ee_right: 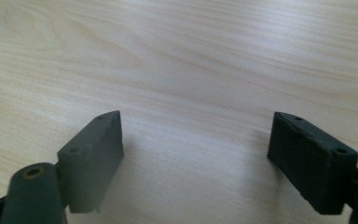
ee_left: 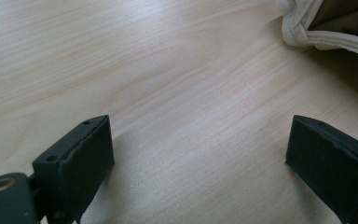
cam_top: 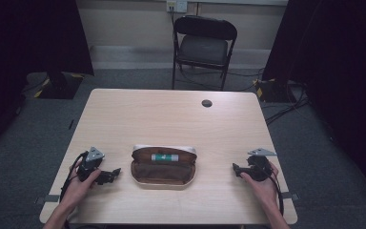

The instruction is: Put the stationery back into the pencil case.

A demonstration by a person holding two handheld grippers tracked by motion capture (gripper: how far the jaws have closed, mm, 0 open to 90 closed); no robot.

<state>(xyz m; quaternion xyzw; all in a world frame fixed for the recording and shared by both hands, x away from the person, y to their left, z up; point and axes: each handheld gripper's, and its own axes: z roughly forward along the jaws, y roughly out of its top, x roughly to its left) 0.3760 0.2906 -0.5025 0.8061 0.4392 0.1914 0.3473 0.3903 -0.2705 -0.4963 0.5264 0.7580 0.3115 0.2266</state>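
Bench (cam_top: 171, 119): a broad slab of pale wood-grain laminate, smooth and matt, with a small dark round cable hole (cam_top: 207, 103) near the far edge.

Chair (cam_top: 204, 47): a dark folding chair with a padded seat stands beyond the bench, well apart from the work.

Pouch (cam_top: 164, 166): a soft oblong case lying open at the near middle of the bench, between the two tools; brown lining inside, a pale cream fabric rim and zip edge around it. It looks limp and likely to slide or fold if pushed from one side.

Tube (cam_top: 165, 157): a small cylinder with a green and white label, lying on its side inside the pouch along the far wall.

Left hand-held gripper (cam_top: 106, 176): released, jaws spread wide just above bare wood, near the pouch's left end; the cream rim (ee_left: 326, 32) shows at the top right of the left gripper view.

Right hand-held gripper (cam_top: 238, 169): released too, jaws apart over bare wood, right of the pouch and clear of it.

Step in hand: judged as the approach to the pouch. One tool would best pin a rim while the other works, since the soft fabric gives; the blocky black jaw pads should bite the rim squarely, not the lining.
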